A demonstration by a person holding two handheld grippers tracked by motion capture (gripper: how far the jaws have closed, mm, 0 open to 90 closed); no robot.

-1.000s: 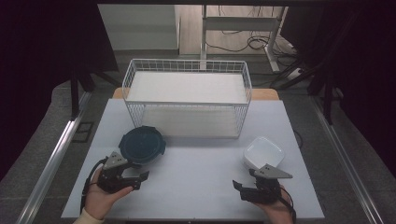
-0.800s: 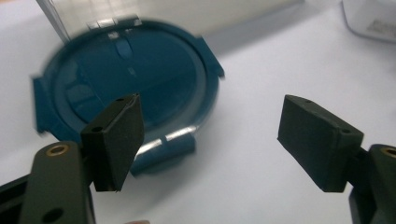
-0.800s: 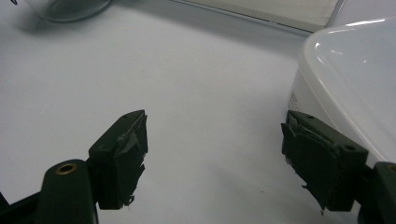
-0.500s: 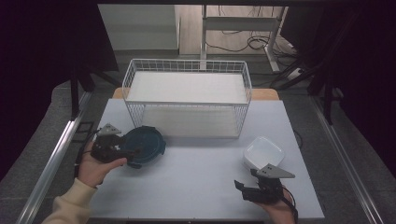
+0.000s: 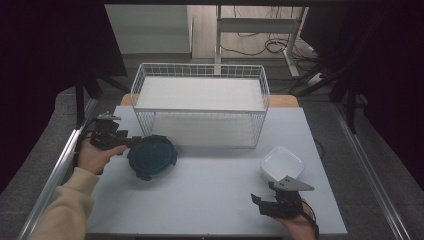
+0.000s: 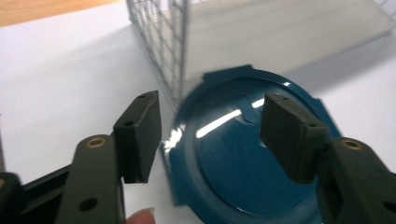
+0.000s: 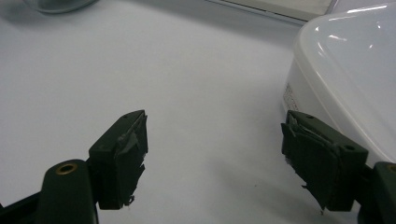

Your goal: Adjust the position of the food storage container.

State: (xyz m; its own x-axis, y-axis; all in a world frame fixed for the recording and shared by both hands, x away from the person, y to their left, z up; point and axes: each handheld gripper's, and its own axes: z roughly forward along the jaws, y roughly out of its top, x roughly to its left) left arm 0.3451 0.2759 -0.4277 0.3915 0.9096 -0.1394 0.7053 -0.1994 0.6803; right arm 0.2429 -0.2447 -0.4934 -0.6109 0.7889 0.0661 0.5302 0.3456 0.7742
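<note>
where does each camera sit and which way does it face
High view: above the person's side, looking forward and down on the table, rack, both hands and the left gripper and right gripper.
Left gripper view: rides the left gripper, looks along its open jaws at the blue lid.
Right gripper view: rides the right gripper, open jaws beside the white tub.
Shared: lid in high and left views.

Dark teal round lid (image 5: 151,156), glossy, with small tabs on its rim, lay flat on the white desk (image 5: 210,200). It sat just before the wire basket's (image 5: 200,111) front left corner, near the desk's left side.
</note>
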